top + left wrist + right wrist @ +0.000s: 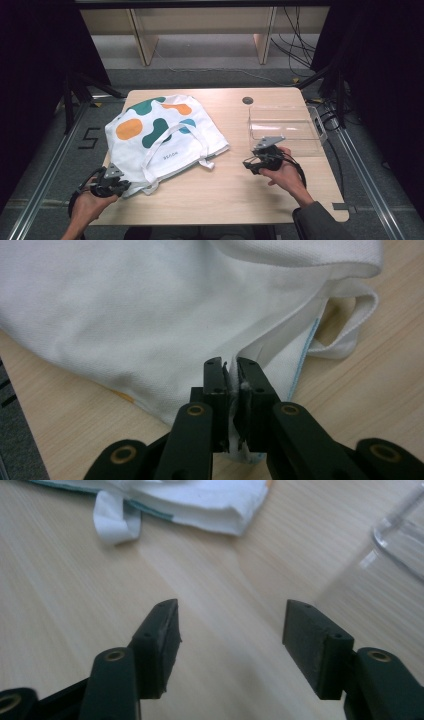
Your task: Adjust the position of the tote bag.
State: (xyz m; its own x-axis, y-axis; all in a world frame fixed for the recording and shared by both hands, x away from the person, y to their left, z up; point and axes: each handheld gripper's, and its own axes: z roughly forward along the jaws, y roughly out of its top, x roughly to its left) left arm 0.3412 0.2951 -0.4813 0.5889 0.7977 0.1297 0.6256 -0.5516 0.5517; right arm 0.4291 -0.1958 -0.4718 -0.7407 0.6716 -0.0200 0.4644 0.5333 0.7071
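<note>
In the high view, your left gripper [121,186] sits at about seven o'clock on the light wooden table [225,195], right at the near corner of the white cotton tote bag with teal and orange blobs [160,132]. The bag lies flat and rumpled across the table's left half, from roughly nine to eleven o'clock, its white straps [192,150] looped toward the table's middle. Your right gripper [250,164] rests at about four o'clock, well apart from the bag, with bare wood under its tips. Just beyond it, at two to three o'clock, stands the clear plastic rectangular bin [285,130], near your right hand [282,172]. A small dark round grommet [247,100] is set into the tabletop at one o'clock.

In the left gripper view, your jaws are pressed almost together with a fold of the bag's white hem pinched between them; cloth sticks out above and below the pads. The rest of the bag [150,315] spreads away toward twelve o'clock, and one strap loop [350,325] lies on the wood at two o'clock.

In the right gripper view, your jaws stand wide apart with nothing between them but tabletop [225,645]. The bag's folded edge [200,500] lies at twelve o'clock, a strap end [112,522] hanging off it at eleven, and the clear bin's corner [395,540] shows at two o'clock.
</note>
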